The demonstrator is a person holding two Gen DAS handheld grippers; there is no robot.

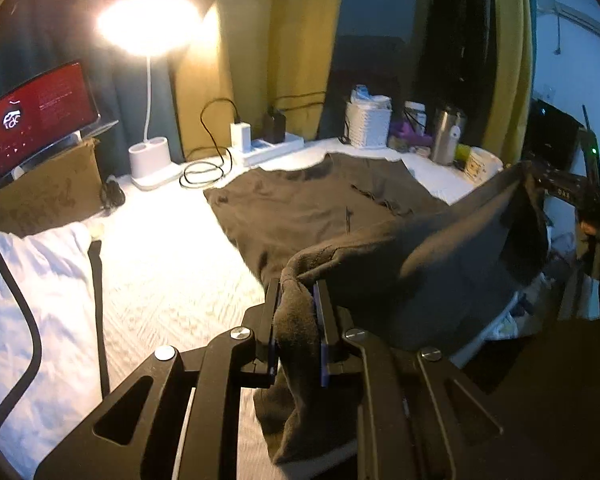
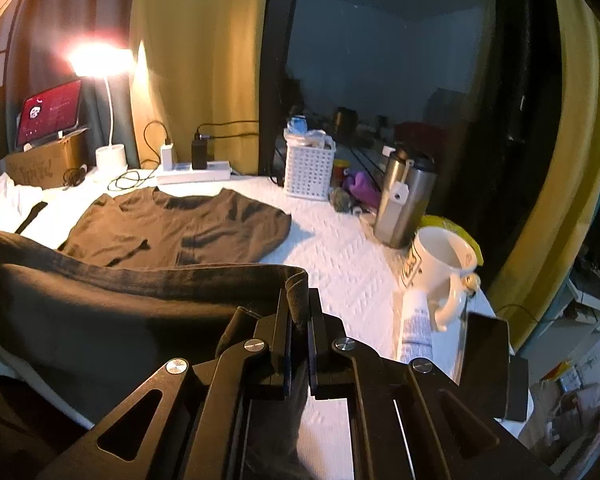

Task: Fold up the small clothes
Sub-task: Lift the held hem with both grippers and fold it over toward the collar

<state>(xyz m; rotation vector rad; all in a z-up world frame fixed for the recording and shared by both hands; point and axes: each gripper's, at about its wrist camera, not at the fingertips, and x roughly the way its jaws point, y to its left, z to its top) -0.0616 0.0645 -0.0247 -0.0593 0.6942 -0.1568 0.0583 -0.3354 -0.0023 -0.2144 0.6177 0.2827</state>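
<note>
Shirt [image 1: 320, 208]: dark brown, short-sleeved, spread flat across middle of bed [image 1: 160, 264], collar toward far edge, near hem lifted off the cover.

Left gripper [image 1: 298, 312]: clamped narrow on left corner of near hem; bunch of cloth pinched between pads, loose tail hanging below.

Right gripper [image 2: 300, 312]: clamped tight on right corner of same hem; thin fold nipped between pads, strip trailing down behind.

Hem between the two: raised, sagging in a shallow curve, underside showing darker.

Handling, judged: light, soft, fully limp; no stiffness, hence droop wherever unsupported. Knit surface looks grippy rather than slick; slip unlikely under firm pinch. Not fragile; stretch at hem possible if corners pulled apart too hard. Drags along cover readily, so far half liable to shift or wrinkle if hem hauled instead of lifted.

Grip points, judged: hem corners, as now, best for a bottom-to-collar fold; keep span taut enough to avoid a centre sag. For side folds, shoulder seam and hem edge of one side.

Surroundings: lamp [image 1: 150, 36] and power strip [image 1: 268, 146] at far edge; basket [image 2: 309, 172], flask [image 2: 400, 204] and mug [image 2: 440, 268] along right edge, mug near right gripper — hazard for a wide swing.
</note>
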